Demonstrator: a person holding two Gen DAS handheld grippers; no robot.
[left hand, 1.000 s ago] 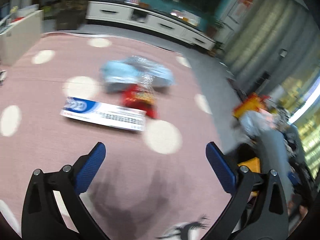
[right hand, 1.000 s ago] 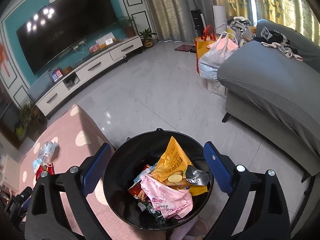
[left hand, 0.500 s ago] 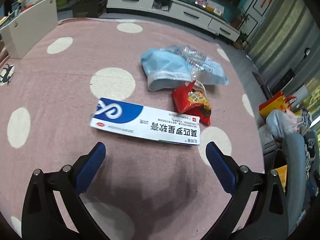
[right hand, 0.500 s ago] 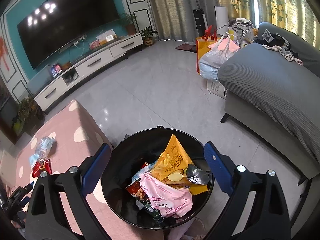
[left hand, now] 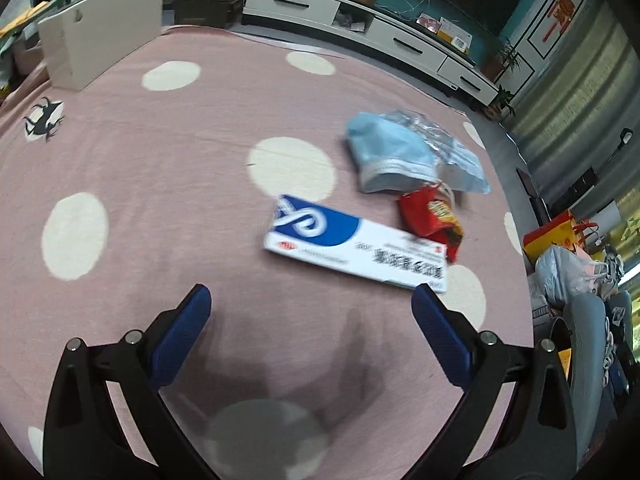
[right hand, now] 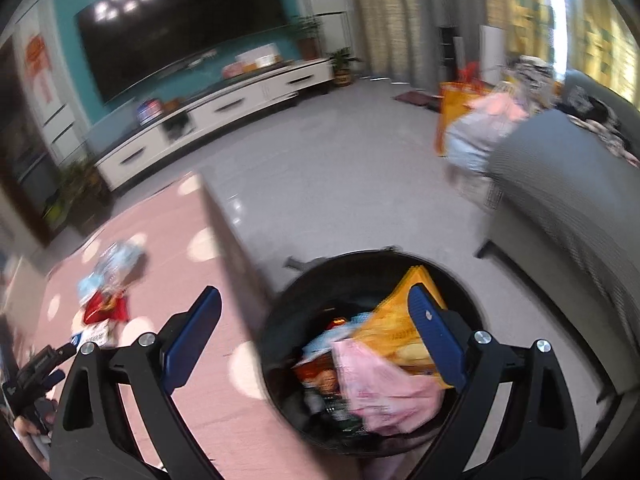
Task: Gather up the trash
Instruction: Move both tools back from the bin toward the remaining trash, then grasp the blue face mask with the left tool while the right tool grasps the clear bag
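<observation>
A white-and-blue carton [left hand: 356,248] is seen lying flat on the pink surface [left hand: 160,184] w/ cream dots, just ahead of the left gripper [left hand: 310,308] and nearer its right finger. A red snack wrapper [left hand: 434,220] is found touching the carton's far edge; a light-blue face mask [left hand: 386,152] and a crinkled clear plastic pack [left hand: 452,152] are piled just beyond, overlapping each other. All 4 pieces are clustered toward the surface's right side. The left gripper is held spread wide above the surface, nothing between its blue pads; its shadow is cast on the cloth below.

The right gripper [right hand: 314,324] is likewise held spread wide, empty, above a black round bin [right hand: 280,320] set on the grey floor right beside the surface's edge. The bin is filled w/ an orange chip bag [right hand: 400,320], a pink wrapper [right hand: 380,384] and darker scraps that can't be made out due to blur. In the right wrist view the same trash pile [right hand: 106,280] is seen on the surface, well left of the bin.

A small black spider print [left hand: 42,122] is seen on the cloth at far left, and a white panel [left hand: 100,28] is stood at the far-left corner. Beyond, a long white TV cabinet [left hand: 360,28] is set along a teal wall w/ a big dark TV [right hand: 180,28] above. Potted plants are placed at both cabinet ends. A grey sofa [right hand: 568,200] is placed at right, w/ bags [right hand: 472,128] piled beside it; curtains are hung behind.
</observation>
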